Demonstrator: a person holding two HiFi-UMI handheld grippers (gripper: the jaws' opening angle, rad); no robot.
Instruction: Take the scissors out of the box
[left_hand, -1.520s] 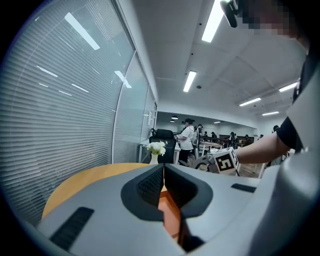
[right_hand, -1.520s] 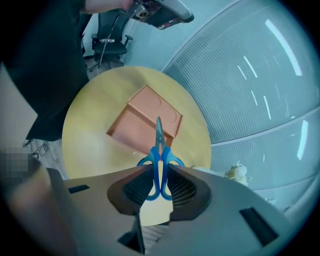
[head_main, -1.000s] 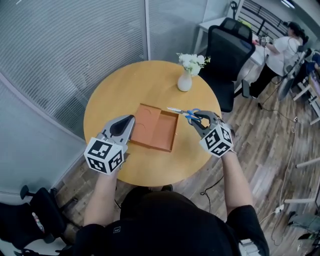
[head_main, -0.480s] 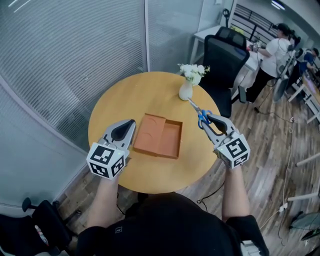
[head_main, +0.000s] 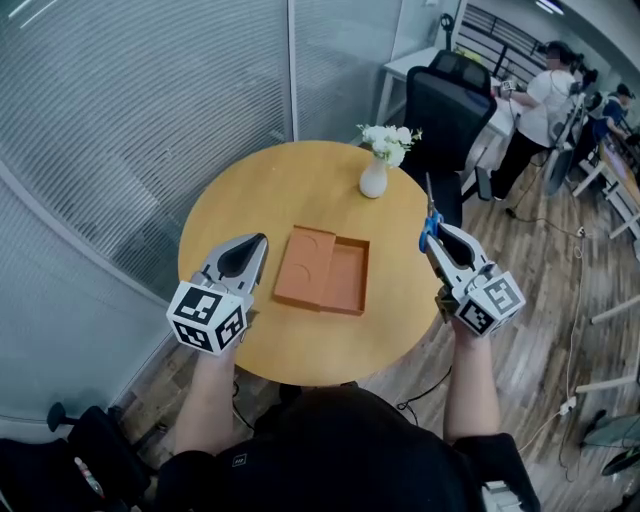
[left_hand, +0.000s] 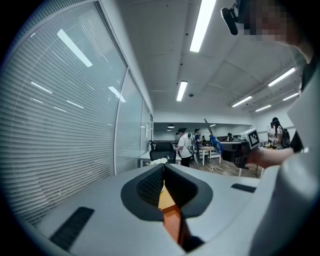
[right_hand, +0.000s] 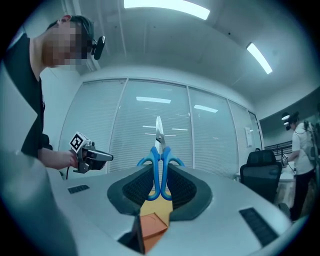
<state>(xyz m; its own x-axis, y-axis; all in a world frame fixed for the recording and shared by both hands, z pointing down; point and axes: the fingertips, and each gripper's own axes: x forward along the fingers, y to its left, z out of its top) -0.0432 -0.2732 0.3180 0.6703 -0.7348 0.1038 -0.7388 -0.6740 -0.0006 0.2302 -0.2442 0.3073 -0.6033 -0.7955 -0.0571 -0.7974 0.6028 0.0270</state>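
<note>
The scissors (head_main: 430, 222) have blue handles and steel blades. My right gripper (head_main: 437, 238) is shut on the handles and holds them in the air past the table's right edge, blades up and away from me. In the right gripper view the scissors (right_hand: 159, 162) stand upright between the pads of the right gripper (right_hand: 160, 175). The orange box (head_main: 323, 268) lies open on the round wooden table (head_main: 290, 185), with nothing visible in its two compartments. My left gripper (head_main: 253, 248) hovers left of the box, shut and holding nothing; its pads meet in the left gripper view (left_hand: 163, 172).
A white vase of flowers (head_main: 376, 170) stands at the table's far right. A black office chair (head_main: 445, 95) is behind it. Slatted glass walls run along the left. People stand at desks (head_main: 530, 100) at the far right.
My right gripper has lifted the scissors from over the box, swung right past the table edge and rolled, so the blades now point up instead of left. The left gripper drifted slightly.
</note>
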